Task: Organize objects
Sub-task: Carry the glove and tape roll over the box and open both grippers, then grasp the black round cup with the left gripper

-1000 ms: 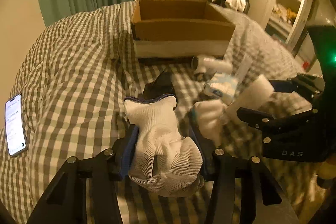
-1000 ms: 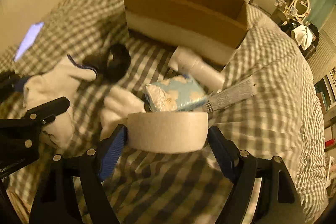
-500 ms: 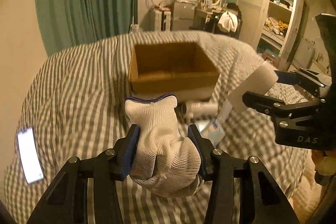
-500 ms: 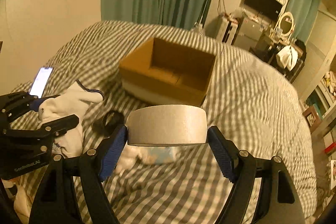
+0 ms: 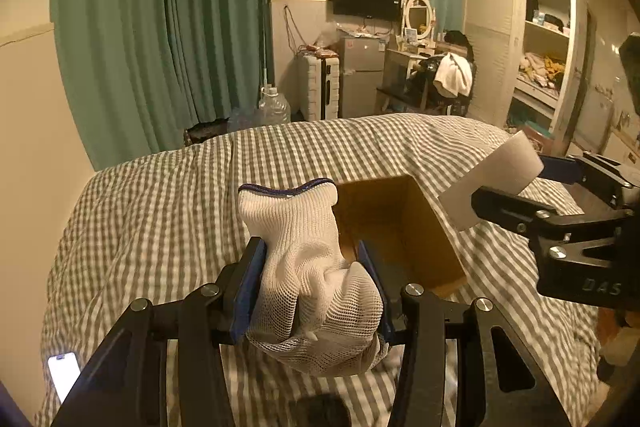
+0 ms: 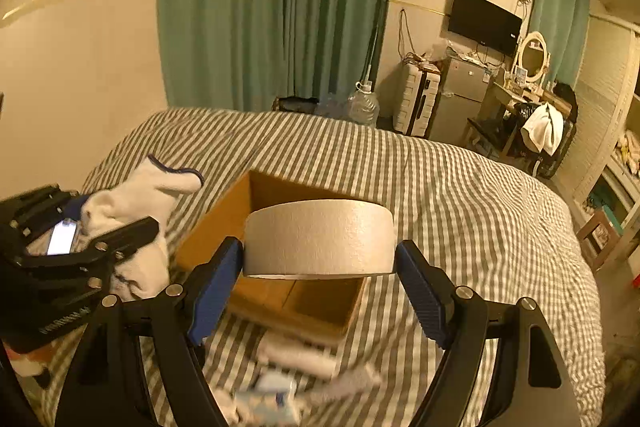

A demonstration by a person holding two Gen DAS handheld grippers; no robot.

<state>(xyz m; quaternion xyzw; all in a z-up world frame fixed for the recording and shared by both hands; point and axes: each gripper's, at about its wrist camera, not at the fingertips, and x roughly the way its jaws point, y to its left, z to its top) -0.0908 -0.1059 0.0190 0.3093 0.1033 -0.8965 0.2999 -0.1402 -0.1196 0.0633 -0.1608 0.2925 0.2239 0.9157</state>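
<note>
My left gripper (image 5: 312, 291) is shut on a white knit glove (image 5: 304, 267) with a blue cuff, held above the bed just left of the open cardboard box (image 5: 404, 227). My right gripper (image 6: 320, 259) is shut on a roll of white tape (image 6: 318, 239), held over the box (image 6: 304, 299). The tape roll also shows in the left wrist view (image 5: 492, 183), and the glove shows in the right wrist view (image 6: 144, 195). The box interior looks empty where it shows.
The box sits on a grey-and-white checked bed cover (image 5: 160, 211). A lit phone (image 5: 62, 375) lies at the left. A white tube (image 6: 296, 355) and a light-blue packet (image 6: 268, 397) lie on the bed in front of the box. A black object (image 5: 316, 411) lies below.
Both grippers rose and moved forward with the glove and the tape roll, from low over the loose items to a position at and above the box.
</note>
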